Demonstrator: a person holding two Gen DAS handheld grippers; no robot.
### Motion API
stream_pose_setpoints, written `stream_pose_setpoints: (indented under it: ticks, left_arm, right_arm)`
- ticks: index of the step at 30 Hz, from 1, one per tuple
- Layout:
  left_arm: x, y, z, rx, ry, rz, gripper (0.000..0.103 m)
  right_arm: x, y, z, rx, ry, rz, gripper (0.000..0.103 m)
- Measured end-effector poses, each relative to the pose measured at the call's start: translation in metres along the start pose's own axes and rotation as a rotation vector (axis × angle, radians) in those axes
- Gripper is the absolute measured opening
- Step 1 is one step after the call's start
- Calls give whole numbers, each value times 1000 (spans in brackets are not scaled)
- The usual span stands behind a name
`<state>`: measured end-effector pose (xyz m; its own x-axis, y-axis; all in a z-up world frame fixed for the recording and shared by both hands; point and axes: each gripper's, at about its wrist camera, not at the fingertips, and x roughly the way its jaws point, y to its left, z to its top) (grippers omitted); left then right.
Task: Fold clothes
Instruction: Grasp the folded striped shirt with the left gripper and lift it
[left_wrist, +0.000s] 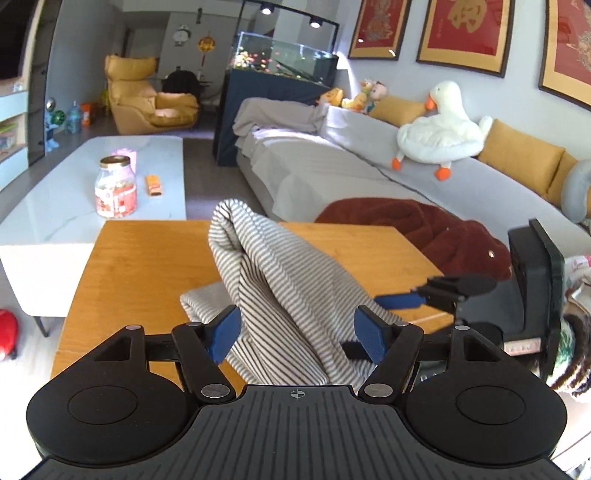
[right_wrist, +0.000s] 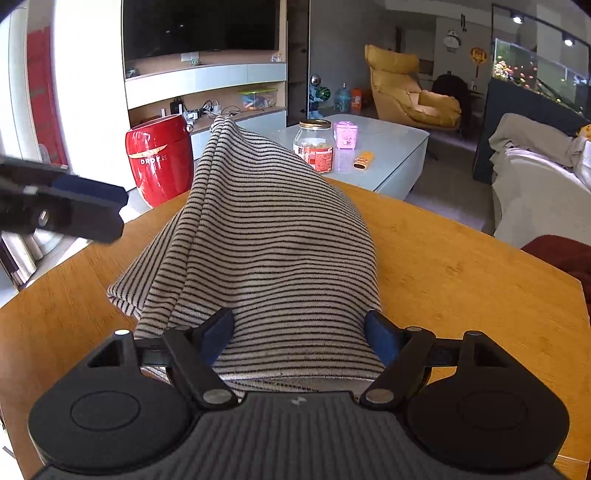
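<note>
A black-and-white striped garment (left_wrist: 280, 280) lies heaped on the wooden table (left_wrist: 147, 266), rising to a peak at its far end. My left gripper (left_wrist: 297, 332) is open, its blue pads either side of the cloth's near part. In the right wrist view the striped garment (right_wrist: 266, 243) fills the middle of the table (right_wrist: 461, 280), and my right gripper (right_wrist: 299, 334) is open with the cloth's near hem between its pads. The right gripper also shows at the right of the left view (left_wrist: 436, 295); the left gripper shows at the left of the right view (right_wrist: 85, 206).
A dark red garment (left_wrist: 424, 229) lies on the grey sofa (left_wrist: 369, 173) beyond the table. A white coffee table (left_wrist: 74, 206) holds a jar (left_wrist: 115, 186) and a small orange box (left_wrist: 153, 184). A red appliance (right_wrist: 159, 158) stands on the floor.
</note>
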<state>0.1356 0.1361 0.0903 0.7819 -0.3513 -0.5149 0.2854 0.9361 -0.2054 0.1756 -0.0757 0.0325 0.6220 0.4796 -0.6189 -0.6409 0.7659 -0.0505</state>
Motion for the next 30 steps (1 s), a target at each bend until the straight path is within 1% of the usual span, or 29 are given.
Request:
stream_pose_setpoints:
  ticks: [3, 5, 7, 9, 11, 12, 14, 17, 20, 21, 23, 25, 28, 29, 30]
  left_arm:
    - [20, 8, 10, -14, -2, 33, 71]
    - [37, 19, 7, -44, 32, 82, 67]
    - [48, 35, -2, -111, 73, 98, 66]
    - [46, 46, -11, -170, 85, 88, 66]
    - [39, 53, -20, -195, 82, 78, 66]
    - [37, 55, -22, -202, 84, 79, 66]
    - [36, 58, -26, -207, 93, 88, 66]
    - [40, 63, -32, -232, 103, 93, 66]
    - [35, 68, -32, -275, 91, 78, 66]
    - [32, 67, -31, -280, 83, 74, 64]
    - [24, 66, -30, -276, 66, 75, 64]
    - [18, 67, -30, -278, 56, 76, 64]
    - [11, 70, -32, -289, 45, 76, 64]
    - [10, 72, -33, -295, 43, 77, 64]
    - [10, 74, -33, -303, 42, 75, 64]
  right_arm:
    - [-5, 1, -4, -16, -5, -9, 78]
    - [-8, 2, -7, -27, -9, -14, 78]
    - [-16, 4, -7, -40, -26, -27, 78]
    - [-26, 7, -7, -65, -52, -43, 79]
    - [-35, 15, -5, -116, -86, -54, 81]
    - [-38, 21, -4, -139, -103, -51, 82]
    - [-40, 34, -1, -174, -136, -14, 84]
    - [-33, 59, 0, -211, -161, 43, 87]
    - [-12, 85, -3, -234, -160, 45, 87]
    - [-5, 91, -3, -236, -160, 42, 87]
    - [7, 98, -4, -221, -167, 14, 87]
    - [16, 100, -3, -205, -185, -32, 87]
    - [18, 91, 2, -132, -219, -47, 88]
    - [15, 86, 4, -104, -236, -47, 88]
    - [12, 81, 6, -75, -252, -46, 83]
